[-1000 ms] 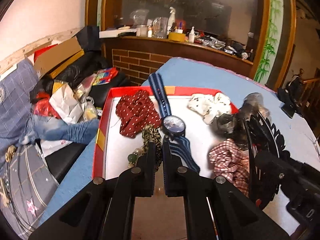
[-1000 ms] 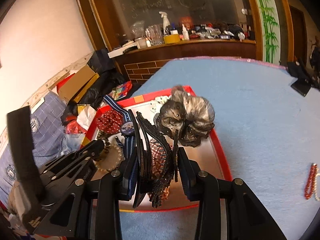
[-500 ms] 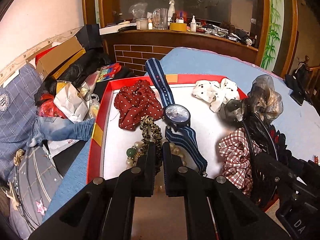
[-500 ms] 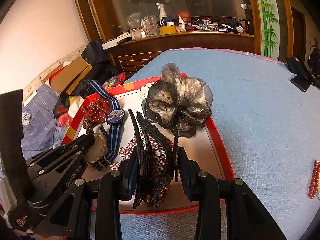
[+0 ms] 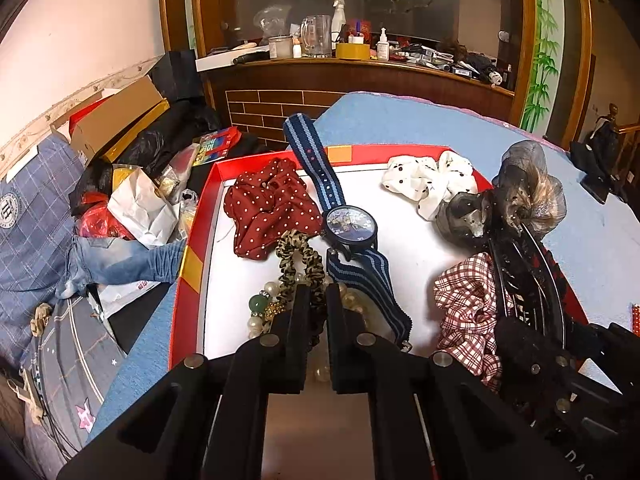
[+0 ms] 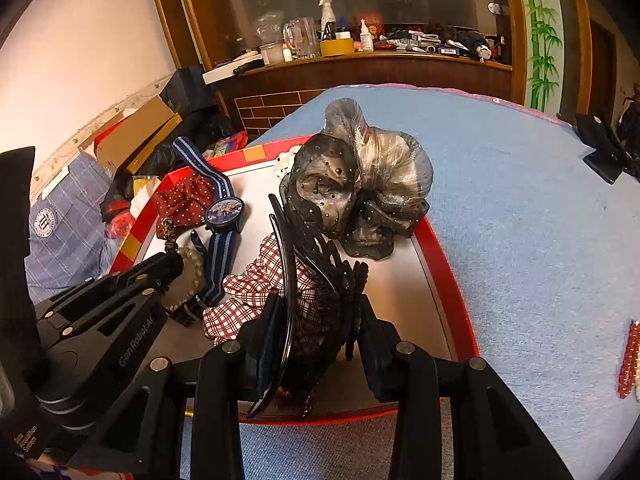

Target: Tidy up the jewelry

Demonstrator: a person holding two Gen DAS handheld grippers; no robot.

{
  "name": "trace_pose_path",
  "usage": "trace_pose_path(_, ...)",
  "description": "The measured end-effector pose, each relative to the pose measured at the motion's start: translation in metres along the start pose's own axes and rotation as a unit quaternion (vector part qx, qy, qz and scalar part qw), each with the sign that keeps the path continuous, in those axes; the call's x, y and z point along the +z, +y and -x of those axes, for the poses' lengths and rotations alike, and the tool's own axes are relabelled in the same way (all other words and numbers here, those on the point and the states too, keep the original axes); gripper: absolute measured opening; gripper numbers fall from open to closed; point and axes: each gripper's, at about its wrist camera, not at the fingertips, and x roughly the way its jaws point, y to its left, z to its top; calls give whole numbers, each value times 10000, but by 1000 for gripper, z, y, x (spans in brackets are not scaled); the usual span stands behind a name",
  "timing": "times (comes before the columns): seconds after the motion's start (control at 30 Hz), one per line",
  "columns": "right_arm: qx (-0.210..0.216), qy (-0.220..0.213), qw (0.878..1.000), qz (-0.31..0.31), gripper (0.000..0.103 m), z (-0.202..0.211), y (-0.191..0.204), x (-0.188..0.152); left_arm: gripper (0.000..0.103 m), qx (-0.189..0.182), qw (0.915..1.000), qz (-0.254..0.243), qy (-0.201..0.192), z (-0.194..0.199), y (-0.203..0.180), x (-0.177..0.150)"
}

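Note:
A red-rimmed tray with a white floor holds the pieces. My right gripper is shut on a bundle of black headbands. Their grey mesh bow lies at the tray's right rim. My left gripper is nearly closed, pinching the near end of a leopard-print scrunchie. A pearl bracelet lies under its fingers. A blue striped watch lies mid-tray, its strap over the far rim.
A red dotted scrunchie, a white dotted one and a plaid one are also in the tray. A red bead bracelet lies on the blue tablecloth at right, near a black stand. Boxes, bags and clothes are piled left.
Both views have tilted slightly, and the tray now sits more level in them. The bow end has shifted a little up and away from the right fingers. Both grips look unchanged.

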Motion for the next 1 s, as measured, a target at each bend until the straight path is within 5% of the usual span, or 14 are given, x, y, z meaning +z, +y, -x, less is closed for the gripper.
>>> trace_pose_path(0.07, 13, -37, 10000, -14, 48, 4, -1, 0, 17, -3, 10000, -4, -22, 1, -1, -1)
trace_pose_path(0.17, -62, -263, 9996, -10, 65, 17, 0, 2, 46, 21, 9999, 54, -138, 6, 0, 0)
trace_pose_path(0.27, -104, -549, 9984, 30, 67, 40, 1, 2, 66, 112, 9992, 120, -354, 13, 2, 1)
trace_pose_path(0.57, -226, -1153, 9928, -230, 76, 133, -6, -28, 77, 29, 9962, 45, -875, 41, -2, 4)
trace_pose_path(0.73, -460, -1551, 9868, -91, 83, 194, 2, -57, 93, -43, 9910, 134, -1330, 104, -1, -17)
trace_pose_path(1.0, -451, -2120, 9762, -129, 93, 268, 16, -93, 103, -22, 9846, -29, -1750, 213, 10, -50)
